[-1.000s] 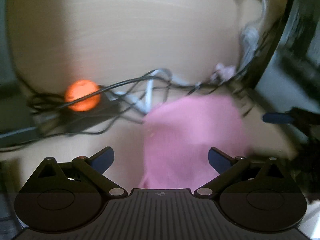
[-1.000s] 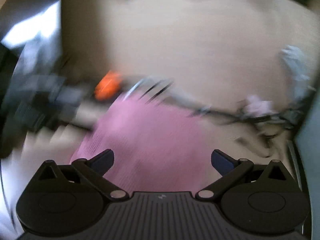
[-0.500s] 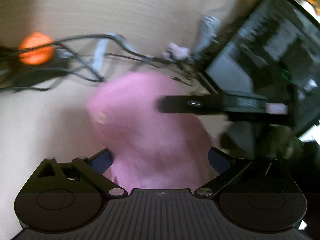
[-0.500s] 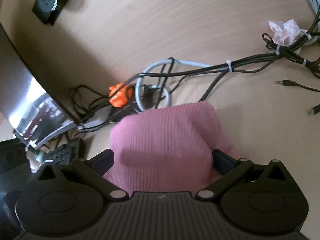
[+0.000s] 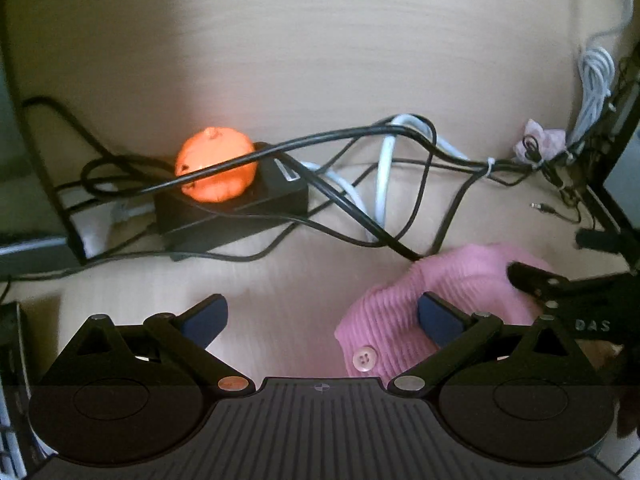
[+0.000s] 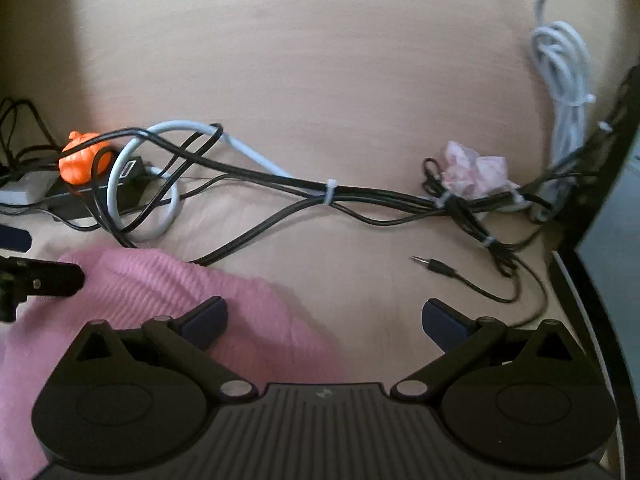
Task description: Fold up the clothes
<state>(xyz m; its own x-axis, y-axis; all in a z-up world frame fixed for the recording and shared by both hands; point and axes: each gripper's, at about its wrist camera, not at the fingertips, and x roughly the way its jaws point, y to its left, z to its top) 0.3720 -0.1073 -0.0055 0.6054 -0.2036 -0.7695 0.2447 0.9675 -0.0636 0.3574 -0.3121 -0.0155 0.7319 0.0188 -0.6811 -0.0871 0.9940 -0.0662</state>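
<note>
On the pale wooden surface (image 6: 320, 60), tangled black cables (image 6: 360, 196) and an orange pumpkin figure (image 5: 216, 170) crowd behind the pink ribbed knit garment (image 6: 132, 292). Left tool (image 5: 322, 314) and right tool (image 6: 324, 316) both hover wide open, gripping nothing, garment between them.

Light wood desk (image 6: 320, 60). Orange pumpkin figure (image 5: 216, 170) sits on black box (image 5: 232, 212), black cables (image 6: 360, 196) draped across. Grey coiled cable (image 6: 564, 80) at right; crumpled pink tissue (image 6: 474, 174) beside cable bundle; loose audio jack (image 6: 434, 266) nearby.

Pink garment (image 6: 132, 300) cut off at left edge, part hidden behind right claw (image 6: 324, 316)
</note>
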